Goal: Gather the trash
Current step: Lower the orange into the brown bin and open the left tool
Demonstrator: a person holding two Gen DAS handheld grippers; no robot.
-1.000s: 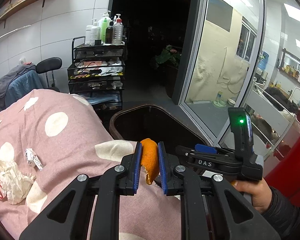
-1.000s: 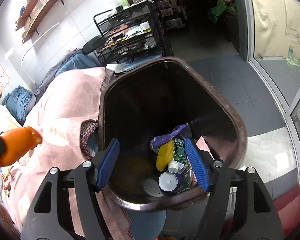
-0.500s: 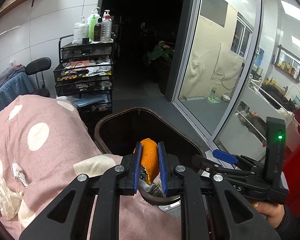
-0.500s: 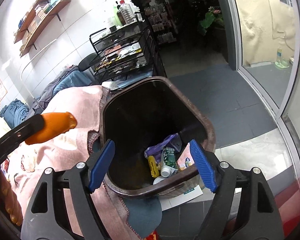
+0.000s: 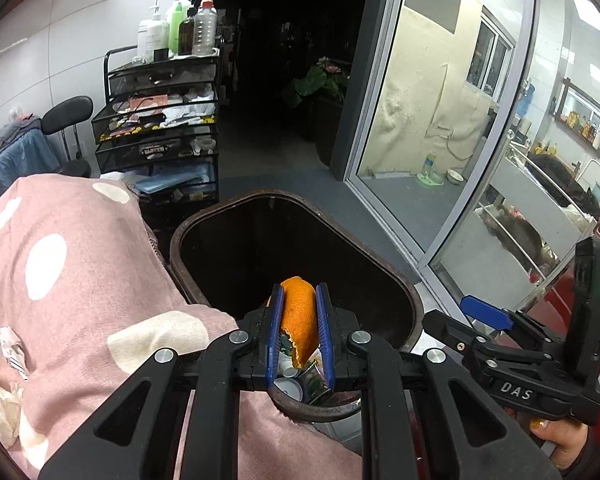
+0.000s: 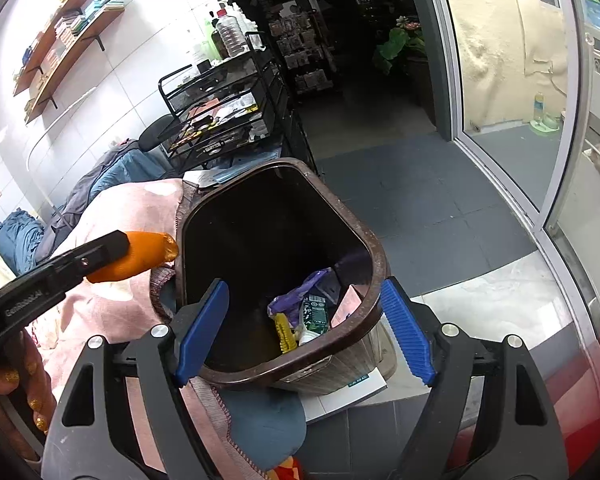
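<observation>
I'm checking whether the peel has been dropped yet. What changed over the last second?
The left gripper carried the orange peel from over the pink blanket toward the bin; in the right wrist view the peel sits at the bin's left rim. The right gripper, empty, has just been opening and has pulled back from the bin. Unchanged: the peel is clamped, not dropped; trash lies in the bin.

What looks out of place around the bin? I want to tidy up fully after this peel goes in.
A white booklet lies on the floor pinned under the brown trash bin, and a blue cap lies at its base. Crumpled wrappers sit on the pink spotted blanket.
</observation>
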